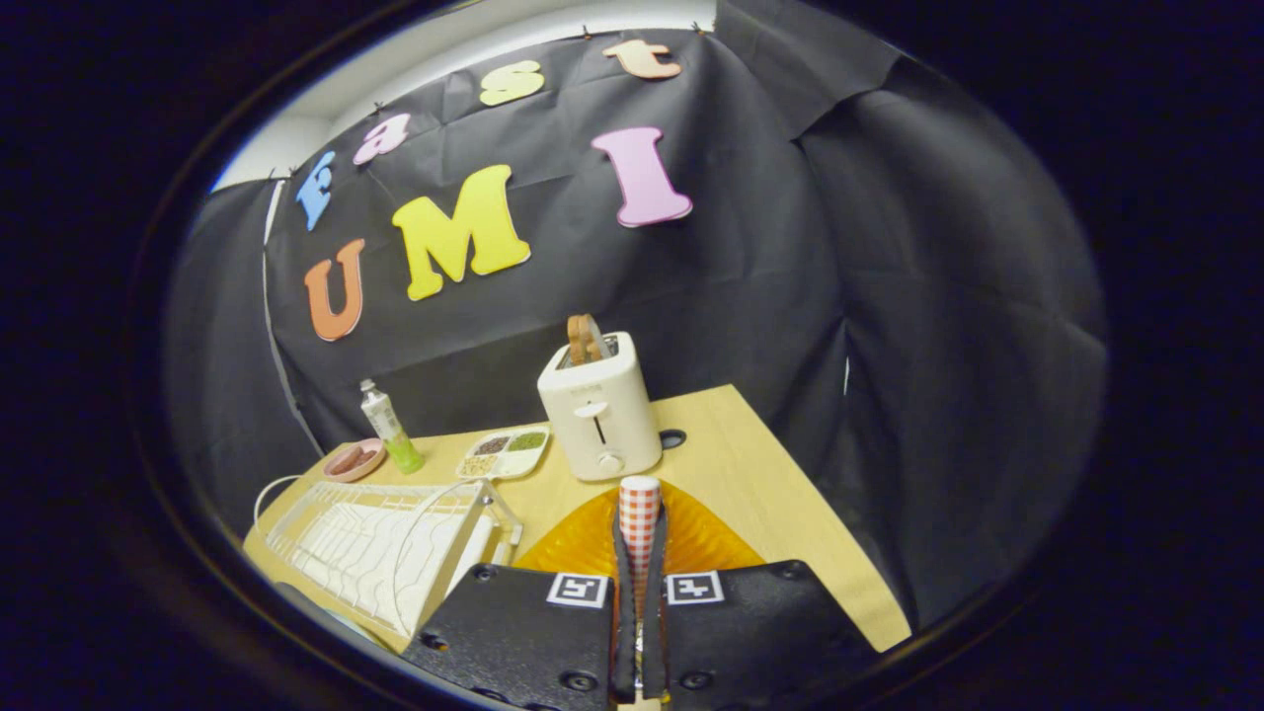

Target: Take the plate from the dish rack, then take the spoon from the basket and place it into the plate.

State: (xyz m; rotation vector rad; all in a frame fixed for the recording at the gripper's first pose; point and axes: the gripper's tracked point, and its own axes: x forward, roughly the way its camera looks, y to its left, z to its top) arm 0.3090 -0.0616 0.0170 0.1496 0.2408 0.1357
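My gripper (pixel 640 525) is shut on a spoon (pixel 639 504) whose red-and-white checked handle end sticks up from between the fingers. Its bowl is hidden between the fingers. An orange ribbed plate (pixel 706 541) lies flat on the wooden table (pixel 780 494), directly under and just ahead of the fingers. Left of the fingers stands a white wire dish rack (pixel 375 538); nothing is visible in its slots.
A white toaster (pixel 600 415) with a slice of toast (pixel 583 339) in it stands just beyond the plate. Further left are a divided snack tray (pixel 506 452), a green tube (pixel 390 427) and a pink bowl (pixel 354 460). The table's right edge falls away beside the plate.
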